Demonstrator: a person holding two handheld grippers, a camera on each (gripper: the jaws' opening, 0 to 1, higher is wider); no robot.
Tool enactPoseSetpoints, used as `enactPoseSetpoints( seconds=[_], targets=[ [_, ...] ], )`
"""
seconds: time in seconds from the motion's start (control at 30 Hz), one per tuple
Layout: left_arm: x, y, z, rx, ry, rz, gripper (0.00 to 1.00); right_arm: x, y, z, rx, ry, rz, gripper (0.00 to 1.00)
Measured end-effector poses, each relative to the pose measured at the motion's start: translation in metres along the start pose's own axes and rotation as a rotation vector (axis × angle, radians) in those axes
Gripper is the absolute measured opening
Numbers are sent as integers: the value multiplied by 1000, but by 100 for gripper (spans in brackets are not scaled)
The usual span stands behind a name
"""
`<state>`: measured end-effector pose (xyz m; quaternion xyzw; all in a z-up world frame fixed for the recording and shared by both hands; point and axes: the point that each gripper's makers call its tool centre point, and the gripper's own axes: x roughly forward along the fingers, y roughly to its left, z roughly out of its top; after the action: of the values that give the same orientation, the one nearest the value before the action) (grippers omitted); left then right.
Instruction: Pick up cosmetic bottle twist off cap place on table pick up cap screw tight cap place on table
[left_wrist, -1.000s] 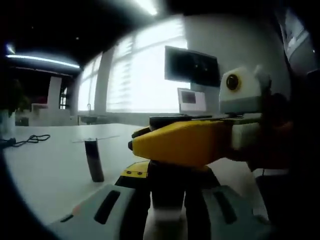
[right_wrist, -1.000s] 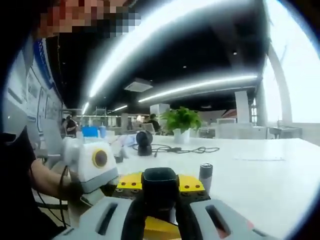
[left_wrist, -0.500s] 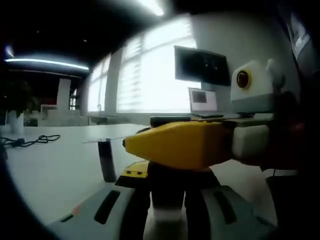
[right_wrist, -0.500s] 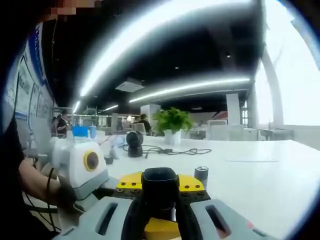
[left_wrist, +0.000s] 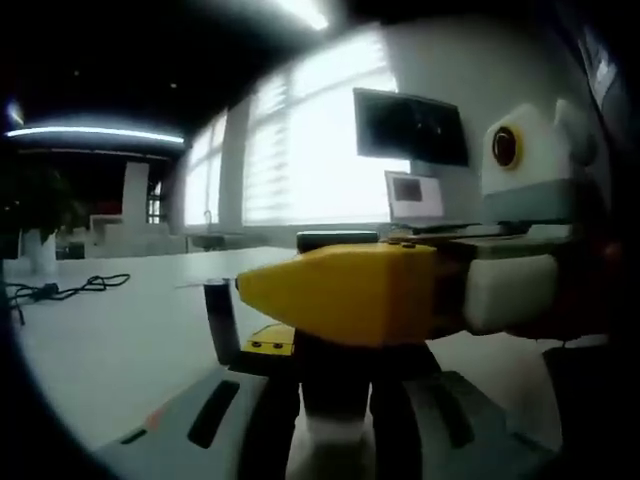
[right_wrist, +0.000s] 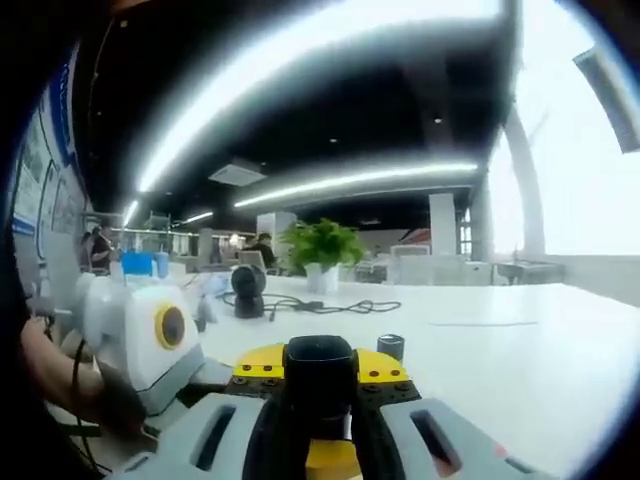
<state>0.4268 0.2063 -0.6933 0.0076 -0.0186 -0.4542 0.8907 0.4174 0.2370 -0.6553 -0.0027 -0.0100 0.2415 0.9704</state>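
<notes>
My left gripper (left_wrist: 335, 425) is shut on a dark cosmetic bottle (left_wrist: 335, 385) with a pale band low down, held upright between its grey jaws. The right gripper's yellow body (left_wrist: 340, 290) crosses over the bottle's top from the right. In the right gripper view, my right gripper (right_wrist: 320, 405) is shut on the black cap (right_wrist: 320, 368) at the bottle's top. The left gripper's yellow plate (right_wrist: 262, 362) sits just behind the cap, and a hand holds its handle at the left.
The white table (left_wrist: 120, 340) stretches ahead, with a slim dark tube (left_wrist: 220, 322) standing on it; it also appears as a small cylinder (right_wrist: 390, 347). A black cable (left_wrist: 70, 290), a potted plant (right_wrist: 322, 250), a round black device (right_wrist: 248, 288) and a laptop (left_wrist: 415, 198) lie farther off.
Both views have swung a little, so the tube slides sideways in each. The right gripper has turned slightly around the cap. Both grips hold as before.
</notes>
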Motion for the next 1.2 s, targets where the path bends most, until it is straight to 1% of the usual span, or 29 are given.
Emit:
enactPoseSetpoints(
  seconds=[0.17,0.3,0.37,0.53,0.63,0.67,0.73,0.77,0.83,0.9,0.97,1.0,1.03,1.07,1.1,1.13,1.2],
  targets=[
    [0,-2,0,-3,1,2,16,-1,-2,0,3,0,-21,15],
    [1,-2,0,24,4,21,17,-1,-2,0,-2,-3,-49,15],
    [1,0,-1,15,6,29,16,-1,-2,0,-8,-5,-57,16],
    [0,-2,-1,13,1,23,16,0,-3,1,-11,-8,-55,16],
    [0,-4,0,11,-10,5,16,-1,-4,1,-9,-11,-45,16],
    [0,-4,0,8,-12,2,16,0,-3,1,-22,-15,-21,16],
    [-1,-4,0,0,-16,-7,16,-1,-1,1,-5,0,26,16],
    [-1,-5,0,-1,-15,-10,16,-1,-4,2,-2,-1,23,17],
    [-1,-8,0,-19,-12,-26,16,-3,-1,8,-49,-31,74,18],
    [-2,-8,0,-21,-13,-29,16,-7,-5,14,-41,-41,89,21],
    [-2,-9,0,-29,-12,-37,16,-12,-6,23,-16,-61,154,24],
    [-3,-10,0,-31,-11,-41,16,-16,-6,26,7,-65,201,24],
    [-3,-11,0,-34,-11,-52,16,-21,-5,33,30,-86,261,25],
    [-4,-14,0,-38,-10,-67,16,-27,-11,38,72,-93,303,25],
    [-5,-18,0,-43,-10,-91,16,-32,-12,39,90,-93,359,25],
    [-5,-21,0,-42,-10,-104,16,-37,-15,42,137,-96,401,26],
    [-7,-32,1,-48,-15,-164,16,-45,-23,41,158,-82,473,26]
  ],
)
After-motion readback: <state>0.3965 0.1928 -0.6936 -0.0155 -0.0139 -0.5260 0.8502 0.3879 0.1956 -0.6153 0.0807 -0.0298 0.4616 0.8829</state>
